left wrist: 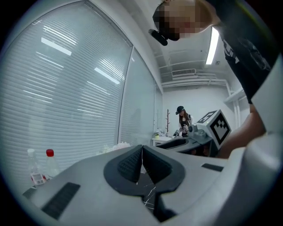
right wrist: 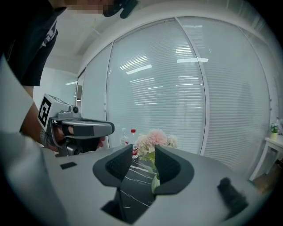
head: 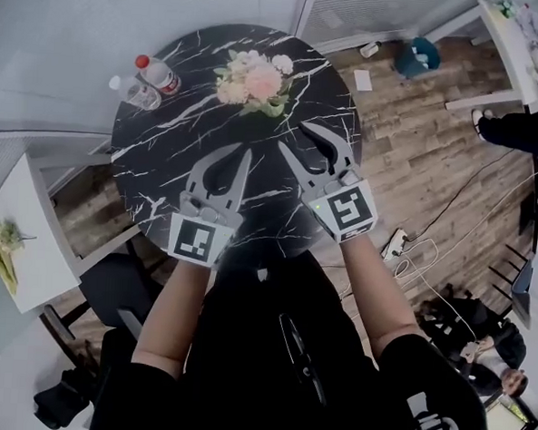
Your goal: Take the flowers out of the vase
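Note:
A bunch of pink and cream flowers (head: 253,79) stands on the far part of a round black marble table (head: 153,171); the blooms hide the vase from above. My left gripper (head: 239,153) hovers over the table short of the flowers, its jaws shut with nothing between them (left wrist: 142,152). My right gripper (head: 304,139) is beside it, closer to the flowers, and stands open. In the right gripper view the flowers (right wrist: 152,139) show beyond the gap of the right gripper (right wrist: 143,154), not touched. Below the blooms a pale bit of the vase (right wrist: 155,182) peeks past the right jaw.
Two plastic bottles, one red-capped (head: 158,74) and one clear (head: 136,92), stand at the table's far left. White desks (head: 32,231) flank the table. Cables and a power strip (head: 399,249) lie on the wooden floor at right. A person works in the background (left wrist: 182,119).

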